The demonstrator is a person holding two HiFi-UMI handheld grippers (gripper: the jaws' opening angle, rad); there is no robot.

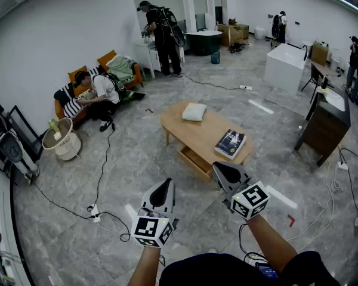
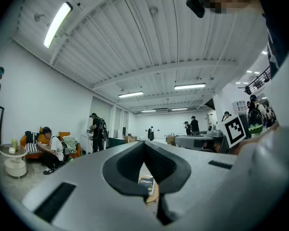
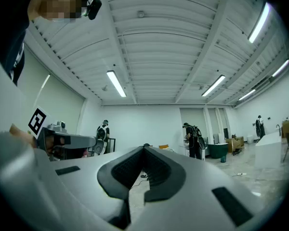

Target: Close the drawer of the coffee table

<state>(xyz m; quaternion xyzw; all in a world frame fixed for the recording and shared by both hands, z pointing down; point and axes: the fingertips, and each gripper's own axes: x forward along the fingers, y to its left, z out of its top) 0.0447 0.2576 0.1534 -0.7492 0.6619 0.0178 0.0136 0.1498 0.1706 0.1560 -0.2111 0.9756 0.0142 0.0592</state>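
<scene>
Ahead at twelve o'clock stood the oval wooden coffee table [image 1: 188, 128], its drawer [image 1: 194, 159] hanging open on the seven o'clock side. The left hand-held gripper [image 1: 165, 185] and right hand-held gripper [image 1: 224, 168] were pinched together, empty.

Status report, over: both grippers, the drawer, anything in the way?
Left gripper and right gripper shut, empty, short of the coffee table. Drawer open, untouched. Path to drawer front looks free.

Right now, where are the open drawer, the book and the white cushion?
drawer [image 1: 196, 159], head view, its open wooden inside.
book [image 1: 230, 143], head view, middle of its cover.
cushion [image 1: 194, 112], head view, its top face.
</scene>
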